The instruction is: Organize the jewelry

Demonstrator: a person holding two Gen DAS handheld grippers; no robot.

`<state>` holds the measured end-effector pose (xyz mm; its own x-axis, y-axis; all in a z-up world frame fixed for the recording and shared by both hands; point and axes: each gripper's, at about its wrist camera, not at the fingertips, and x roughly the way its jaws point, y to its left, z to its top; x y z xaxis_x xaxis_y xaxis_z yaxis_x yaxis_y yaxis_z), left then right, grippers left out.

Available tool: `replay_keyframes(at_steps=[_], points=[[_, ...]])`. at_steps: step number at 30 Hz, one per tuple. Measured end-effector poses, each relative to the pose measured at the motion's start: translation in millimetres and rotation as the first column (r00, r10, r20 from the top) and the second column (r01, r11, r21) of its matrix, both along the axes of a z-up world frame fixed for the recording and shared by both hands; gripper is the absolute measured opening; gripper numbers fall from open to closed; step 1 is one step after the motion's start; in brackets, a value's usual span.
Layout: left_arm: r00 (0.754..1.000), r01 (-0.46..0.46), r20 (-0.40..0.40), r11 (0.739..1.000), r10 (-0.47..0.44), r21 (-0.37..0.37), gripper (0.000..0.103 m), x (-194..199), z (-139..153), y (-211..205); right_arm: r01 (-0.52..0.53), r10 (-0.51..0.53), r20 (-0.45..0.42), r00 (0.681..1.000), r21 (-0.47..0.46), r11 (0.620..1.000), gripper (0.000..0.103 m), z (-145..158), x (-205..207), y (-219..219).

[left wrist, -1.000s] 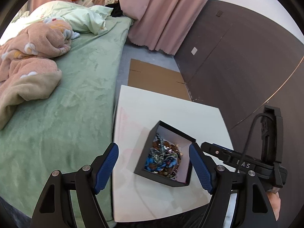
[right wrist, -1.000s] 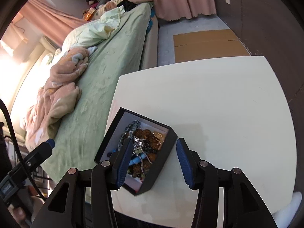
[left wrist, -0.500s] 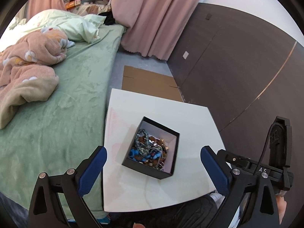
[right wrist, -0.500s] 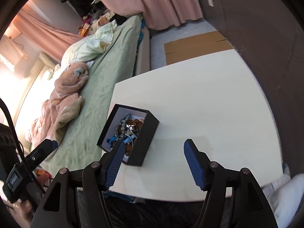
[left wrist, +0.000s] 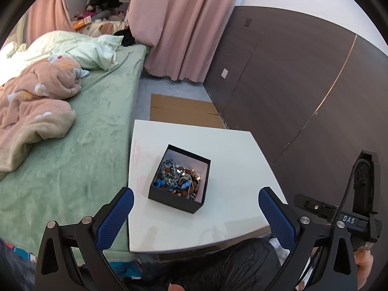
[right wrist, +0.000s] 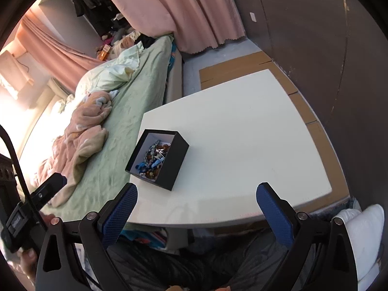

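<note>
The pieces of jewelry (left wrist: pixel 178 179) heaped in the black box (left wrist: pixel 174 200) are too small and tangled to tell apart. The box's near wall hides its floor. At the lower right of the left wrist view, the hand (left wrist: pixel 363 270) is cut by the frame edge. Clutter (right wrist: pixel 110 42) behind the bed, upper left of the right wrist view, is too small to identify.

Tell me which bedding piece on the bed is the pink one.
The crumpled fleece blanket with white flower prints, bunched nearer the camera. The pale green duvet beyond it and the green sheet underneath are not pink.
</note>
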<state>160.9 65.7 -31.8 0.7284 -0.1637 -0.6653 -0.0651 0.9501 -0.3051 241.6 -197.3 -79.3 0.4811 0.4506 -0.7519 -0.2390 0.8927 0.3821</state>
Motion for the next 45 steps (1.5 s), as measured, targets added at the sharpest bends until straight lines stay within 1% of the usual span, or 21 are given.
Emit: replay_keyframes(at_steps=[5,9,10,12,15,19,24,27,29,31,34,37,42,45], points=[[1.0,0.013,0.011,0.998,-0.014,0.054,0.103,-19.3,3.4,-16.0,0.009,-0.008,0.046,0.999,-0.014,1.0,0.099,7.4,-24.0,-11.6],[1.0,0.029,0.006,0.997,-0.029,0.073,0.102,-33.0,4.8,-30.4,0.029,-0.028,0.092,0.995,-0.014,0.999,0.099,19.3,-43.7,-24.6],[1.0,0.03,0.005,0.996,-0.03,0.081,0.103,-37.8,5.8,-34.1,0.037,-0.036,0.101,0.994,-0.015,0.999,0.102,21.9,-48.0,-27.7],[0.999,0.03,0.01,0.995,-0.031,0.095,0.103,-46.8,8.6,-40.8,0.049,-0.048,0.117,0.992,-0.011,0.999,0.103,26.8,-56.1,-34.0],[0.999,0.041,0.02,0.993,-0.044,0.11,0.102,-59.5,14.0,-49.5,0.053,-0.052,0.147,0.988,-0.007,0.999,0.103,34.1,-69.7,-39.1],[0.998,0.036,0.055,0.992,-0.043,0.124,0.103,-80.1,22.7,-57.1,0.042,-0.039,0.187,0.982,-0.013,0.999,0.103,42.8,-87.7,-41.3],[0.995,0.027,0.087,0.991,-0.039,0.134,0.103,-100.1,33.5,-61.0,0.047,-0.035,0.216,0.976,-0.054,0.997,0.103,48.2,-108.8,-42.9],[0.994,0.021,0.105,0.988,-0.038,0.155,0.103,-111.0,41.0,-63.7,0.052,-0.034,0.232,0.972,-0.073,0.996,0.103,52.0,-118.5,-45.3],[0.992,0.02,0.117,0.986,-0.04,0.167,0.102,-116.9,44.2,-65.8,0.053,-0.035,0.233,0.972,-0.072,0.996,0.103,54.7,-123.7,-47.0],[0.991,0.02,0.126,0.985,-0.042,0.17,0.103,-122.2,46.6,-66.2,0.052,-0.038,0.237,0.971,-0.052,0.997,0.103,59.0,-129.8,-49.5],[0.991,0.016,0.132,0.987,-0.038,0.161,0.103,-128.6,48.9,-63.3,0.055,-0.038,0.279,0.96,-0.054,0.997,0.103,67.0,-139.8,-48.7],[0.989,-0.002,0.148,0.987,-0.022,0.158,0.102,-134.8,51.7,-59.6,0.051,-0.03,0.296,0.955,-0.06,0.997,0.103,73.0,-147.0,-45.8],[0.987,-0.015,0.162,0.989,-0.009,0.147,0.102,-141.8,55.3,-56.2,0.036,-0.016,0.307,0.951,-0.06,0.998,0.103,75.2,-153.3,-41.3],[0.986,-0.013,0.163,0.985,-0.015,0.171,0.102,-144.2,56.8,-59.2,0.023,-0.006,0.305,0.952,-0.055,0.998,0.103,74.0,-154.7,-41.0]])
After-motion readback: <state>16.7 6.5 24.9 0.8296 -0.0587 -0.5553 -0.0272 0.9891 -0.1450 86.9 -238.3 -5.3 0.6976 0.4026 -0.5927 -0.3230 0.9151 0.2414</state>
